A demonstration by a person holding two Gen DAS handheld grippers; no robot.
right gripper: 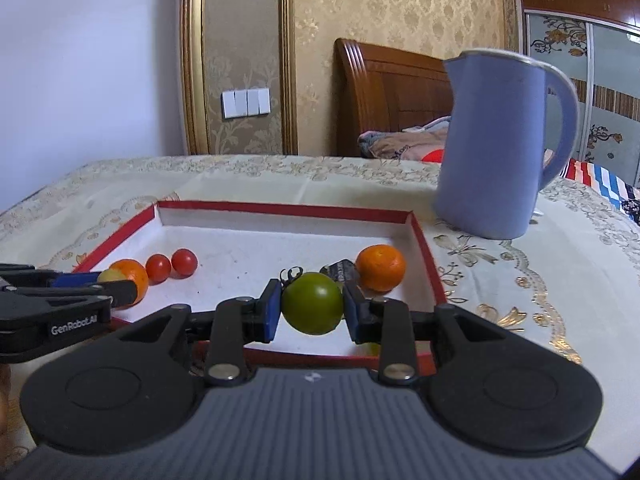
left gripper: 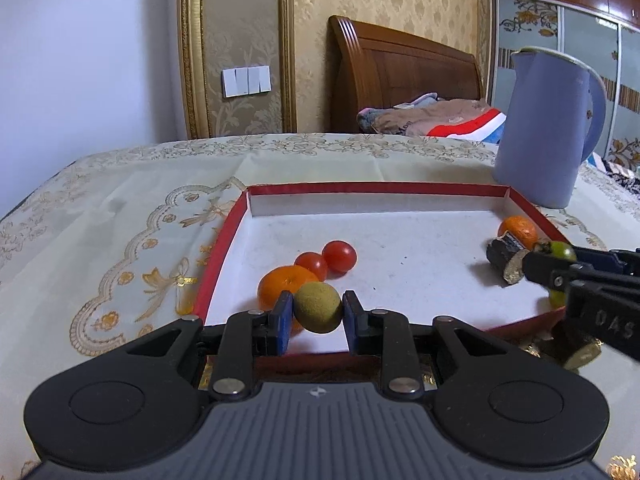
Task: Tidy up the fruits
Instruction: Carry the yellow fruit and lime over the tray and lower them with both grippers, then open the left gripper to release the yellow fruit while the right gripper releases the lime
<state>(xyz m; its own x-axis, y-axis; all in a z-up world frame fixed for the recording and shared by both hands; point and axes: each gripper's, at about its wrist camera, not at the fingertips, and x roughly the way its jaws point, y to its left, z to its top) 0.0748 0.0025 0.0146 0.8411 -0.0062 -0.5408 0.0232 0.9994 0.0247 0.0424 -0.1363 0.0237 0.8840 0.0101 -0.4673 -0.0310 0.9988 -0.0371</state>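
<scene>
In the left wrist view my left gripper (left gripper: 318, 314) is shut on a round tan fruit (left gripper: 318, 305) above the near edge of a red-rimmed white tray (left gripper: 376, 188). Just behind it lie an orange (left gripper: 276, 284) and two red cherry tomatoes (left gripper: 339, 255). My right gripper (right gripper: 313, 314) is shut on a green tomato (right gripper: 313, 307) over the tray's (right gripper: 280, 208) near right part. Beyond it rest another orange (right gripper: 380, 267) and a dark cut piece (right gripper: 340, 270). Each gripper shows in the other's view: the right gripper (left gripper: 560, 258) and the left gripper (right gripper: 108, 282).
A tall blue jug (right gripper: 496, 144) stands on the patterned tablecloth (left gripper: 120, 208) just past the tray's far right corner. A small green fruit (left gripper: 558, 298) lies by the tray's near right wall. A wooden bed headboard (left gripper: 400, 64) is behind the table.
</scene>
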